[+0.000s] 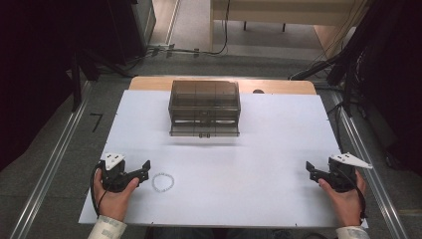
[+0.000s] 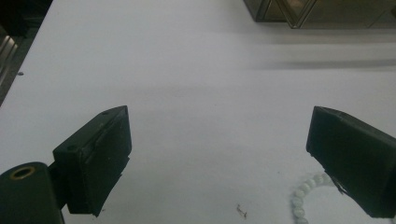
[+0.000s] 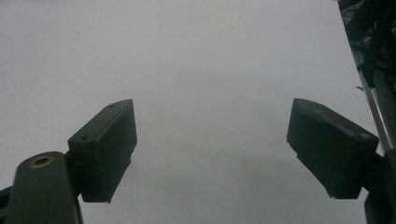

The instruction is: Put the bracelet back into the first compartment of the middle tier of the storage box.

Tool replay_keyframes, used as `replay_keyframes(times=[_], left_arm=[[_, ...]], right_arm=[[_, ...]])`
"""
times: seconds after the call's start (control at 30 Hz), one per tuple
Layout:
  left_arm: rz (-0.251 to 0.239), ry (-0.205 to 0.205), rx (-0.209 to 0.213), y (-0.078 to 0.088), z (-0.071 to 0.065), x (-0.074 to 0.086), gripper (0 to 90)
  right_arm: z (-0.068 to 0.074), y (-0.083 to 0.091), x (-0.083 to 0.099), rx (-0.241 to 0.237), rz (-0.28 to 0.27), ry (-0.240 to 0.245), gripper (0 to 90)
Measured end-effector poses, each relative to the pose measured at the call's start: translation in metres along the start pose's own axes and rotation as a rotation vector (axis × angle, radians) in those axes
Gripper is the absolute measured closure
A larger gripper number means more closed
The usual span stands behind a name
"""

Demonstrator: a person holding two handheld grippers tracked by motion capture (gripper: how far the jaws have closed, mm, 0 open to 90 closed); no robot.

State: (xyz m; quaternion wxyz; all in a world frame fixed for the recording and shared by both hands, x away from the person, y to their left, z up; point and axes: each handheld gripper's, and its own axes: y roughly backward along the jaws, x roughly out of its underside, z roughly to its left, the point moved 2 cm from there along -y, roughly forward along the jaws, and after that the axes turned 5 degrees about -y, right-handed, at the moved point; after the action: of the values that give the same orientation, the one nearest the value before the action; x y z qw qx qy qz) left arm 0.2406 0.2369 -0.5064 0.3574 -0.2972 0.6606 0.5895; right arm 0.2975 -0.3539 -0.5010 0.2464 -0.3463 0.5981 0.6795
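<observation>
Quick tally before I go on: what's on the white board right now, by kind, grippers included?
Drawer box: 1
Bead bracelet: 1
Grippers, both open and empty: 2, left gripper and right gripper
Total: 4

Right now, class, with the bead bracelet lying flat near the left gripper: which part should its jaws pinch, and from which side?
Probably the near-left arc of the bead bracelet, coming down from above. It lies flat as a thin open ring on the white table, so one jaw could go inside the loop and one outside. The left gripper is open beside it.
</observation>
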Motion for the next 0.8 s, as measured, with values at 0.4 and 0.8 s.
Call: replay_keyframes(times=[0.4, 0.8], left_arm=[[0.003, -0.011, 0.014, 0.0012, -0.002, 0.0006, 7.1], [0.005, -0.019, 0.021, 0.0022, -0.0049, 0.0008, 7.7]], right_arm=[[-0.0005, 0.0003, -0.0001, 0.001, 0.002, -0.004, 14.5], [0.0004, 0.0002, -0.0001, -0.002, 0.003, 0.0, 14.5]])
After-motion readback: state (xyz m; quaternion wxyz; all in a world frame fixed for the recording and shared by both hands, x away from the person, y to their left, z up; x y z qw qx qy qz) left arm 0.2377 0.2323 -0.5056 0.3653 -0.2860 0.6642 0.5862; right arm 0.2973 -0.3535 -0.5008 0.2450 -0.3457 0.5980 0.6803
